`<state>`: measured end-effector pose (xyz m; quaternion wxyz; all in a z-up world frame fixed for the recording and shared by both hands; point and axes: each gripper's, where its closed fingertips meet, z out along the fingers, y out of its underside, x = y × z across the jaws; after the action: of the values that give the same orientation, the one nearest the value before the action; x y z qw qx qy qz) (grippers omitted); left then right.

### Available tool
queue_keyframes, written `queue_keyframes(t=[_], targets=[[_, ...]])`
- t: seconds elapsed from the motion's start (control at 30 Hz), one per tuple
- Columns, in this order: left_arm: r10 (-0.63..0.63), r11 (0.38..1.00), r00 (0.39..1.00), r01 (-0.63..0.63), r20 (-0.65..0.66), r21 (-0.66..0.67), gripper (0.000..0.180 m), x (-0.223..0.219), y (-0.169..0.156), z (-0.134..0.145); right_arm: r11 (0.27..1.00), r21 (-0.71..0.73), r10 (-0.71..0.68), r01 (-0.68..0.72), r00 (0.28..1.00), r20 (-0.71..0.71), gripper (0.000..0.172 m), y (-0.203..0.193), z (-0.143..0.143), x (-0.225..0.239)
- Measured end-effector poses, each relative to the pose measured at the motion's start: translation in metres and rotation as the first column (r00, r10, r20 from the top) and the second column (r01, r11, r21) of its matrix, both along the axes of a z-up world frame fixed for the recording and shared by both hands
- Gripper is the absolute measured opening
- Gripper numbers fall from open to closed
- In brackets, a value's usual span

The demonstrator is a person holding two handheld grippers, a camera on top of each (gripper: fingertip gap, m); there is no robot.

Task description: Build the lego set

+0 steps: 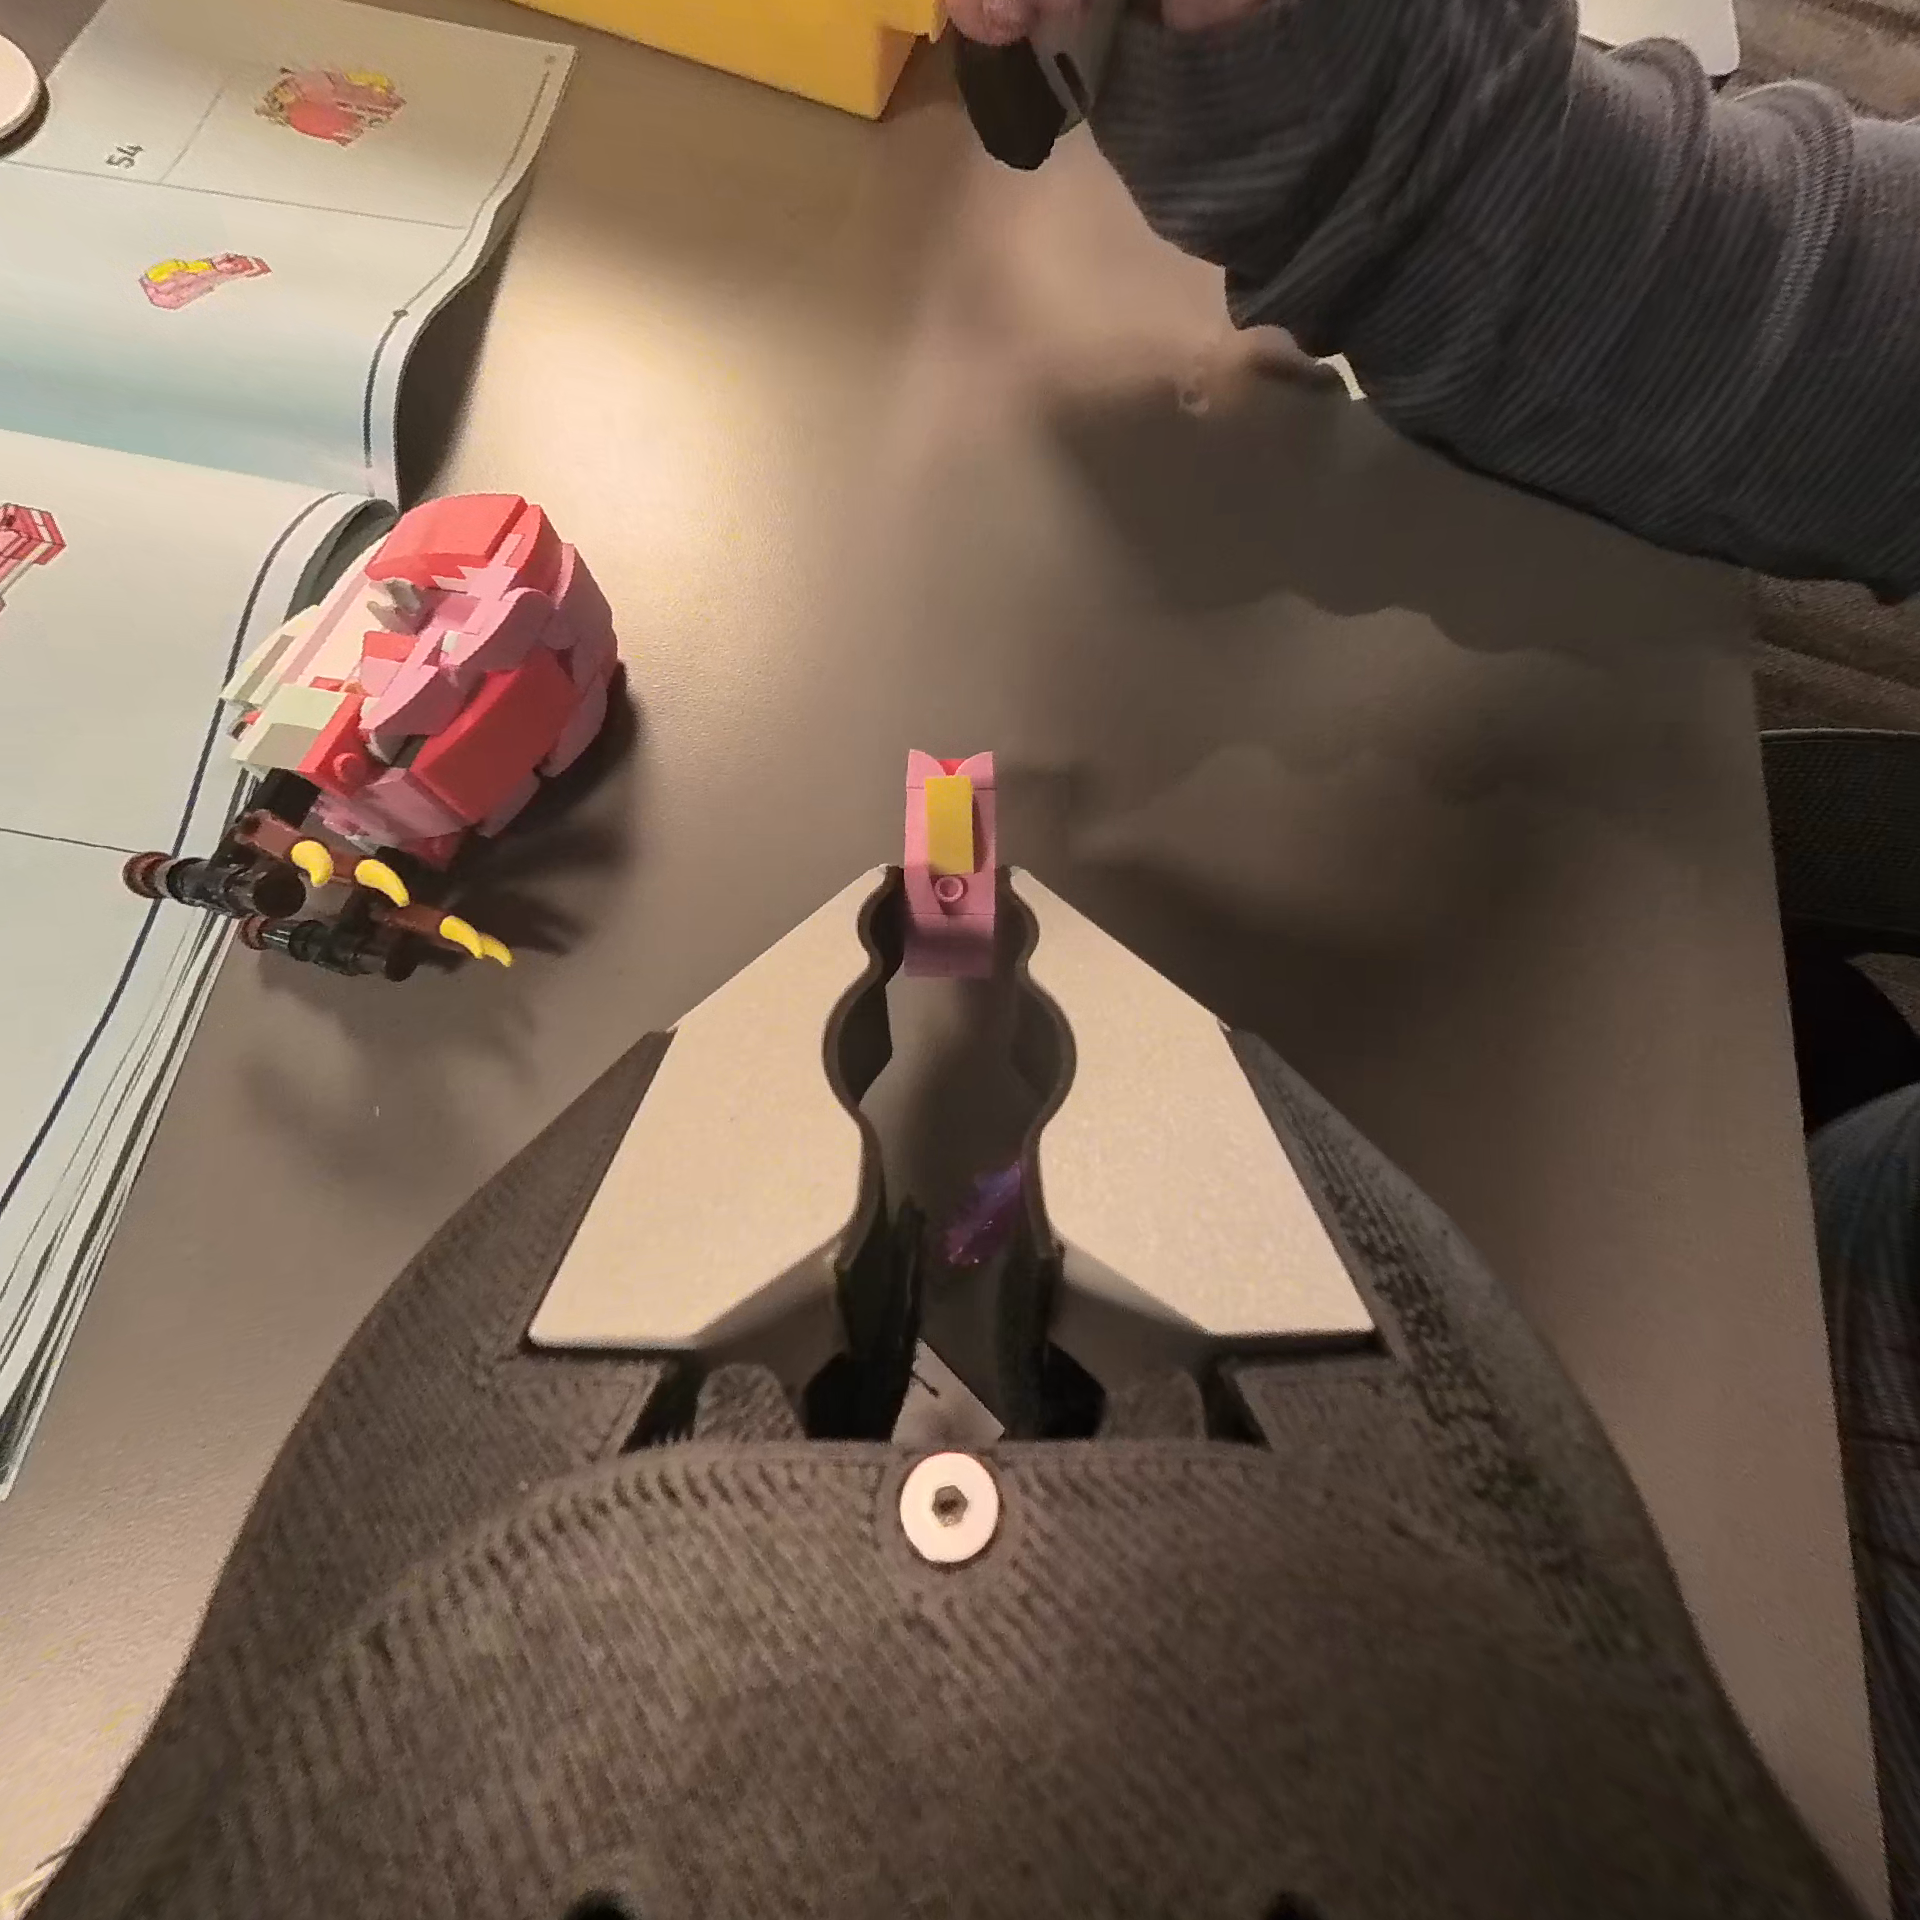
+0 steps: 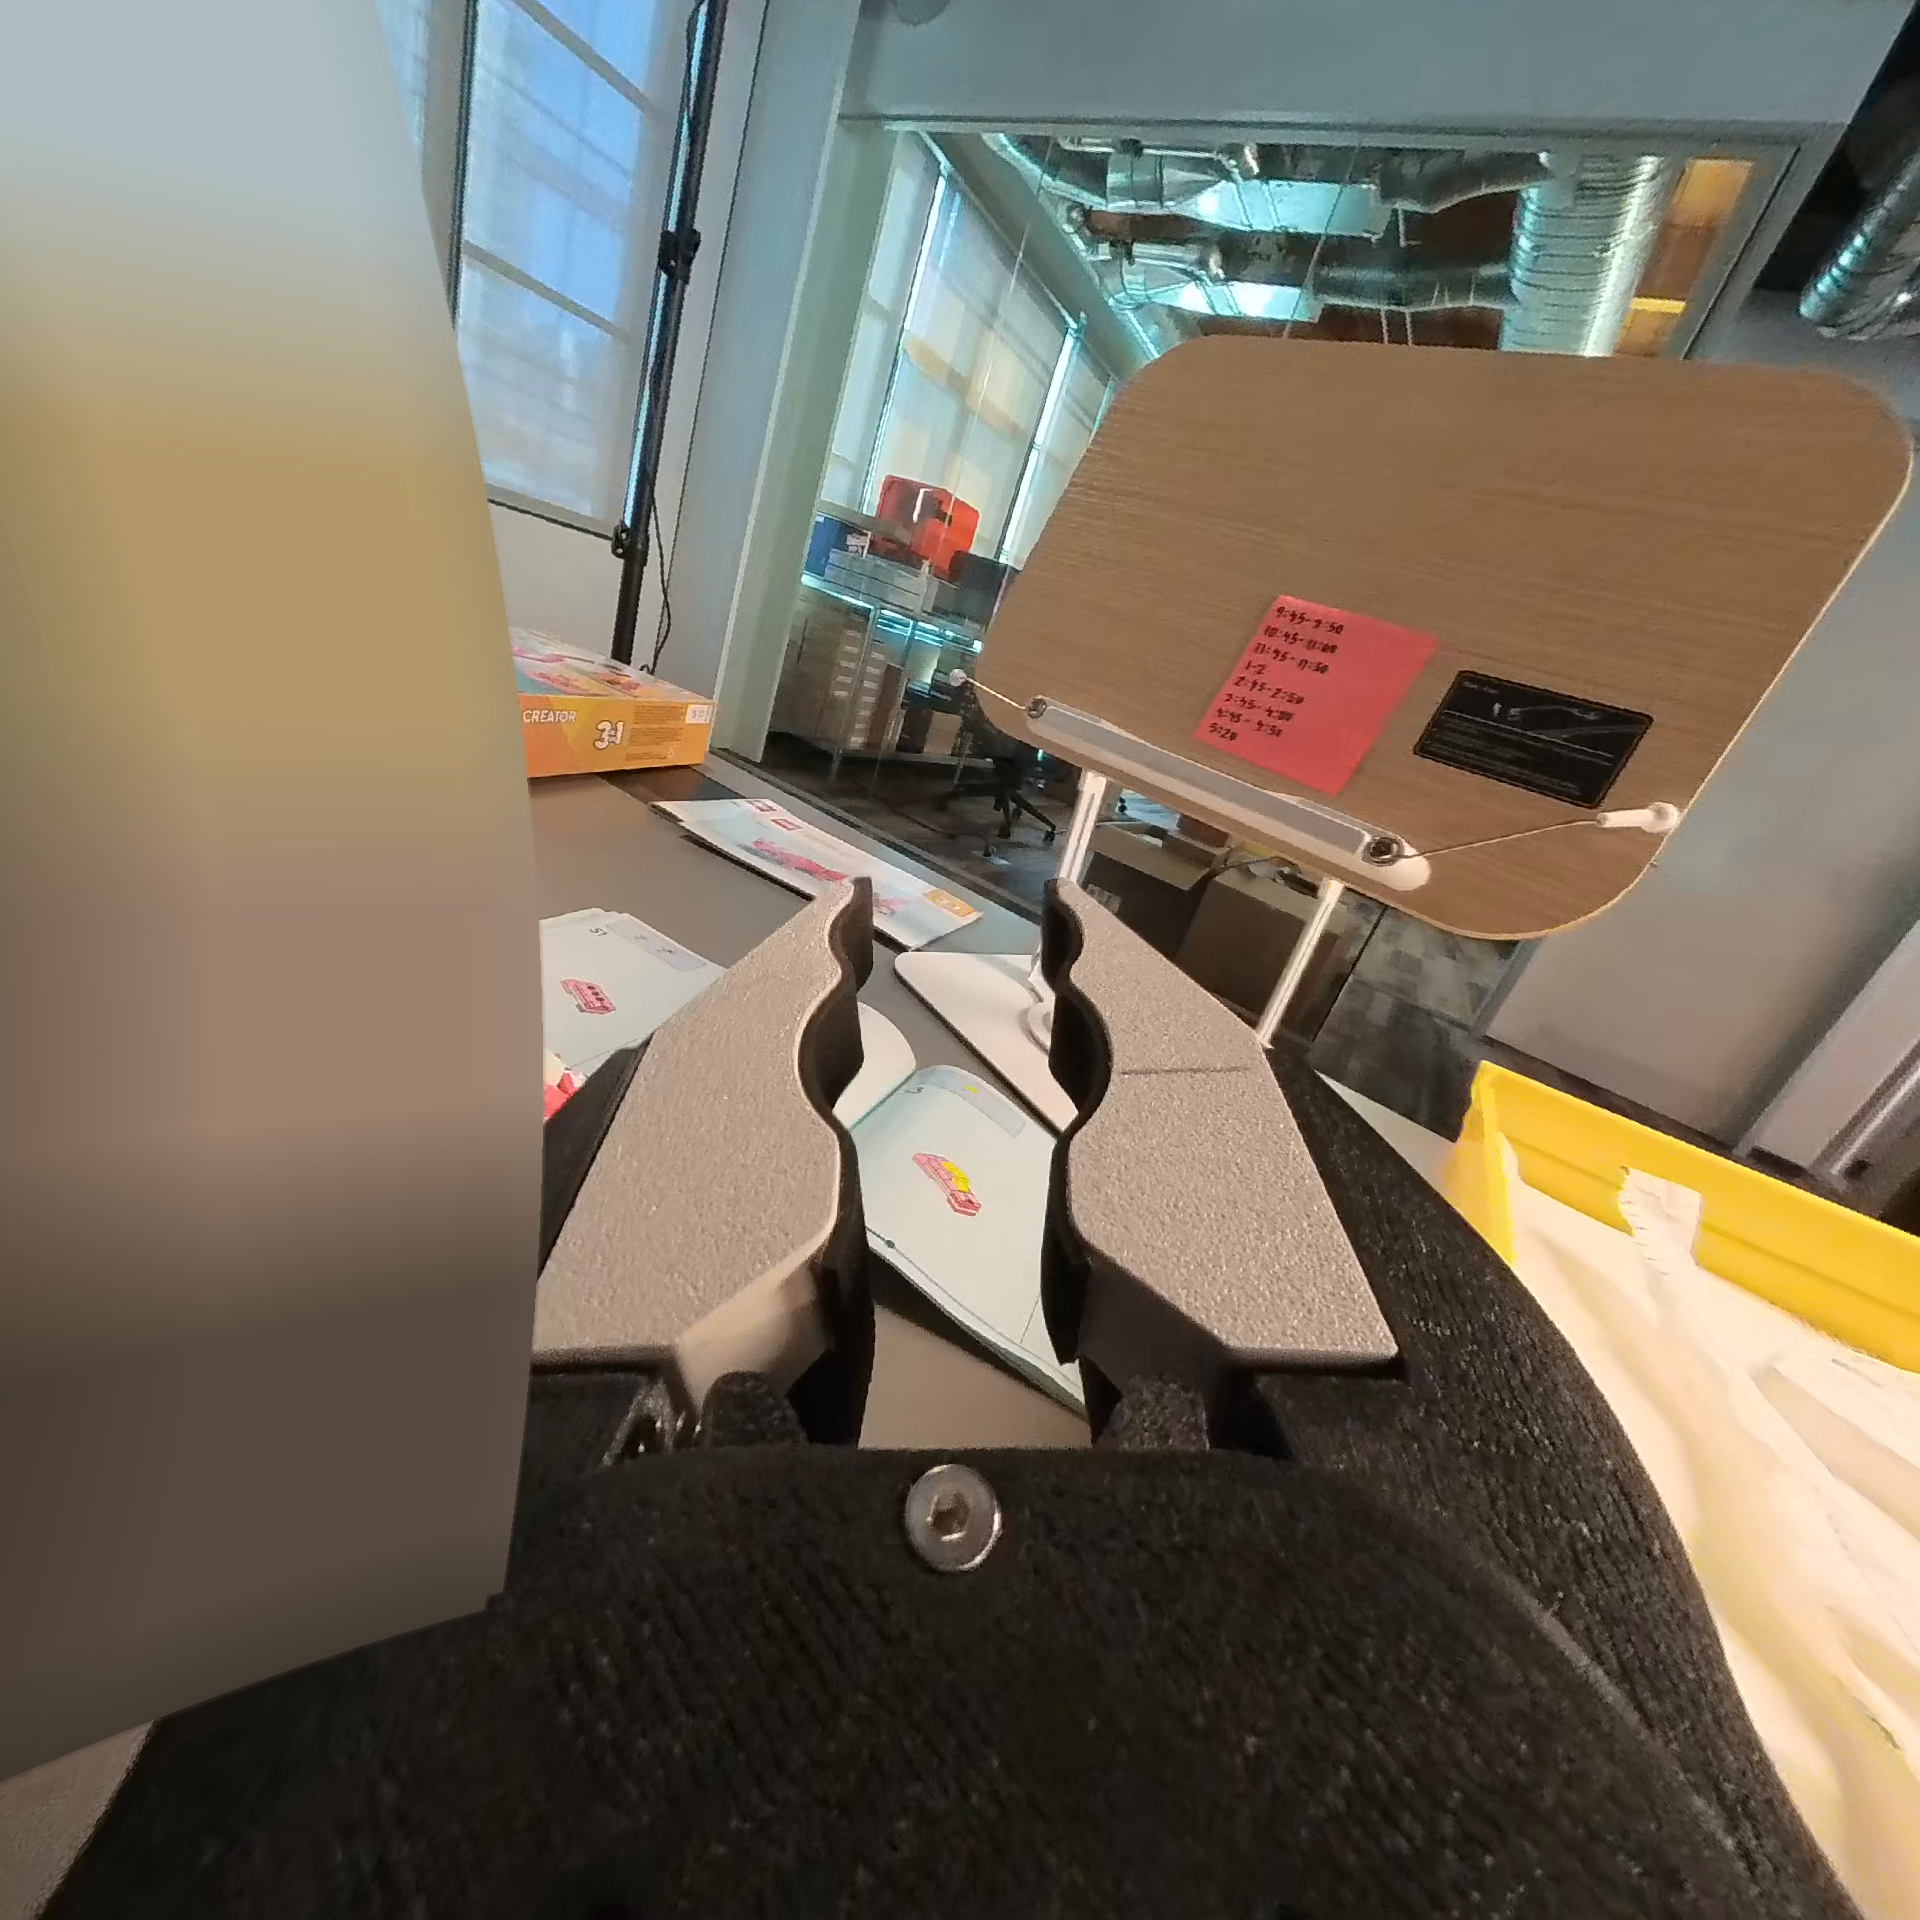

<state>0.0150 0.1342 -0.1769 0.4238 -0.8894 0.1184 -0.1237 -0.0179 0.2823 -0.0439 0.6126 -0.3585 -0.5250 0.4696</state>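
Observation:
In the left wrist view my left gripper (image 1: 948,881) is shut on a small pink brick piece (image 1: 940,935) with a yellow tile on top. It holds the piece by its near end, just above the grey table (image 1: 831,416). A red and pink brick model (image 1: 447,696) with brown legs and yellow claws lies to the left, partly on an open instruction booklet (image 1: 208,208). In the right wrist view my right gripper (image 2: 951,904) is open and empty. It is raised over the table and points toward a wooden book stand (image 2: 1455,540).
A person's grey-sleeved arm (image 1: 1507,260) reaches across the upper right. A yellow bin (image 2: 1714,1195) with white bags stands at the right. An orange box (image 2: 613,727) and a closed booklet (image 2: 810,852) lie farther back. A pink note (image 2: 1314,691) sticks on the stand. Tip to tip, the grippers are about 20 cm apart.

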Motion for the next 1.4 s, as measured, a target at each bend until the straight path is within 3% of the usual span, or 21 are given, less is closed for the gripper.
queue_keyframes(t=[0.63,1.4], targets=[[0.003,1.0,1.0,-0.003,-0.014,0.001,0.016,-0.002,0.0,-0.001,0.999,-0.004,0.033,-0.033,0.999,0.038,0.029,-0.006,-0.007,-0.004],[0.001,1.0,1.0,-0.001,-0.021,0.004,0.016,-0.001,0.001,-0.001,0.999,-0.026,-0.018,0.018,1.0,-0.014,0.024,0.005,0.002,0.001]])
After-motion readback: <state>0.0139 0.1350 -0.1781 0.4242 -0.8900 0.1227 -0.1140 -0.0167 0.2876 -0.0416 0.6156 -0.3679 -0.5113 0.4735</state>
